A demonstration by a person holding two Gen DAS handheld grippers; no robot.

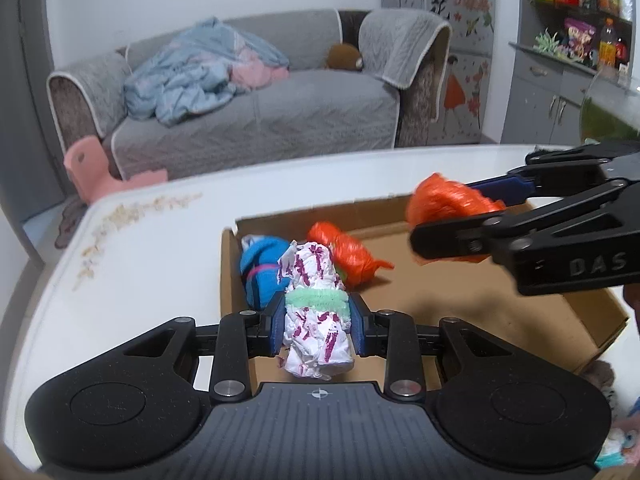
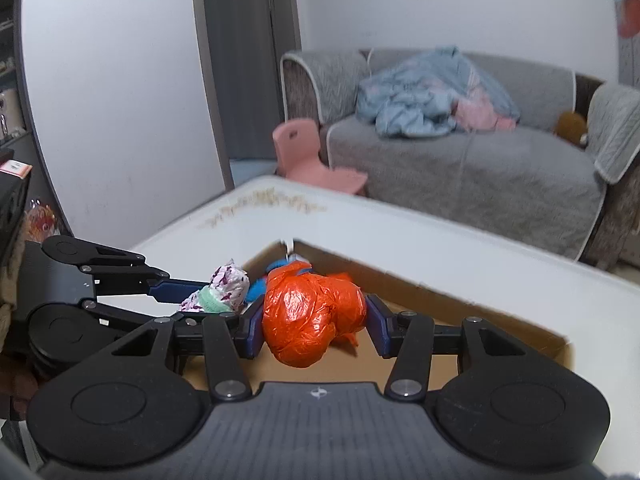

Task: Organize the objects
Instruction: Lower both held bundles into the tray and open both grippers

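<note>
Gripping bundles: left claw (image 1: 318,322), right claw (image 2: 314,326)

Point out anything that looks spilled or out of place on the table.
Tan crumb-like specks lie scattered along the white table's far corner, beyond the cardboard box; they look like spilled debris, though they may be a surface marking.

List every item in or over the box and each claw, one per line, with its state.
Left claw: shut on the white patterned bundle, held above the box.
Right claw: shut on the orange bundle, held above the box.
Second orange bundle: lying in the box, loose.
Blue bundle: lying in the box corner, loose.
Cardboard box: open-topped, resting on the white table.
</note>
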